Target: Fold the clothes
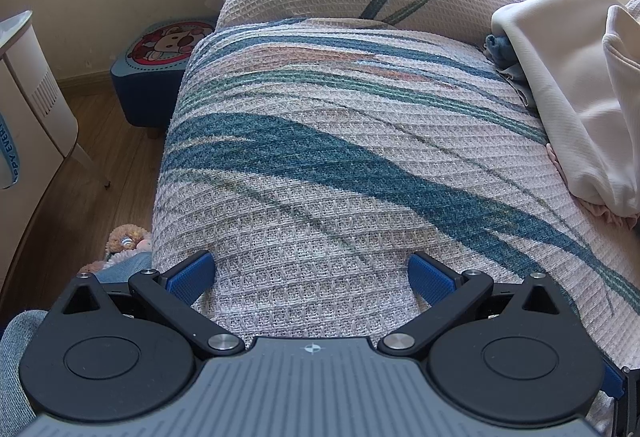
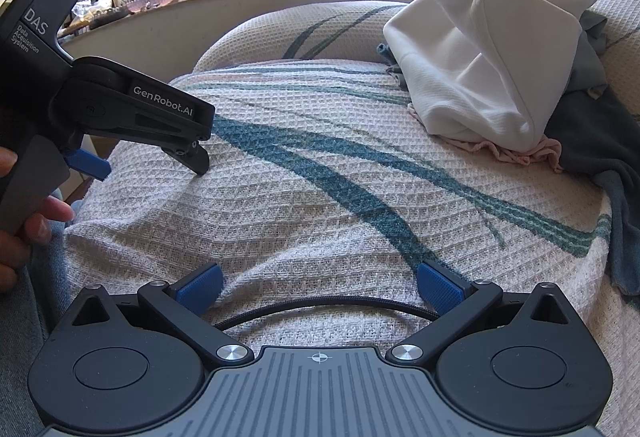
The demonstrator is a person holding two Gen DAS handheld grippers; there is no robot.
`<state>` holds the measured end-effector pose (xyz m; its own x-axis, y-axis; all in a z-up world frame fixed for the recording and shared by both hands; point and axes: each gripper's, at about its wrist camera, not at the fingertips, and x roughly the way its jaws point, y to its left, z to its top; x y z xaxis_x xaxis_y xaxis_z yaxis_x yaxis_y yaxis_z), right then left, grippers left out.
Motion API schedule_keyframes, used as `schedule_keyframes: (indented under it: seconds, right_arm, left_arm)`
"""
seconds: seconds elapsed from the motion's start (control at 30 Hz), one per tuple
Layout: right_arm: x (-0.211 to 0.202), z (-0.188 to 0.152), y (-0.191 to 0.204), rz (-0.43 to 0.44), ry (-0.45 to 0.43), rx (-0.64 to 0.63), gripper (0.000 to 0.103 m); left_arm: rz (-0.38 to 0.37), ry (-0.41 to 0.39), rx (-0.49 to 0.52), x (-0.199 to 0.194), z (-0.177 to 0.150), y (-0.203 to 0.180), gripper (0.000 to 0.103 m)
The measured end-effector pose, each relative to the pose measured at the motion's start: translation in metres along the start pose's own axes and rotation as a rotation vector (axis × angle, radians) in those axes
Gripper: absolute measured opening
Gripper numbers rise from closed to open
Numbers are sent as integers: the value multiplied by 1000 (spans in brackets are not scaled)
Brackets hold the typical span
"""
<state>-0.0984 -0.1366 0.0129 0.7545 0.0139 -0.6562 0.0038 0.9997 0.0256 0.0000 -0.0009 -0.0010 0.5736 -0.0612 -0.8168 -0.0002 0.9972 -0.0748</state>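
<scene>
Left wrist view: left hand-held gripper (image 1: 312, 279) hovers low over the sofa cover (image 1: 320, 165), blue fingers (image 1: 191, 281) spread wide, nothing between them. The clothes pile (image 1: 576, 97) sits at the far right of the seat, ahead and to the right of this gripper, well apart from it. Top piece is a cream garment, bunched; a blue piece (image 1: 498, 47) and a pink hem (image 1: 560, 165) show from under it. Bare cover lies between gripper and pile. Right wrist view: right hand-held gripper (image 2: 320, 287) is also spread wide and empty, a black cable (image 2: 320, 307) looping just behind its fingers (image 2: 440, 287). The pile (image 2: 492, 69) lies ahead and to the right, against the sofa back; a dark teal cloth (image 2: 592, 141) lies beside and under it, running down over the seat edge. The cream piece is heaped, so no long axis can be read. The left gripper (image 2: 160, 153) shows at far left, held by a hand (image 2: 24, 213), farther from the pile. Judgement: right gripper is the nearer one to the clothes. Whether the heap is sorted or folded cannot be told; it looks loose.
</scene>
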Motion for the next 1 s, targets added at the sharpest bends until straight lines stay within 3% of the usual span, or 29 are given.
schedule_keyframes:
  seconds: [0.83, 1.0]
  right_arm:
    - [4, 9, -2, 33, 31, -22, 103]
    - [-4, 24, -10, -5, -26, -50, 103]
  left_arm:
    - [5, -9, -8, -3, -1, -1, 103]
    - [-40, -70, -13, -18, -4, -1, 103]
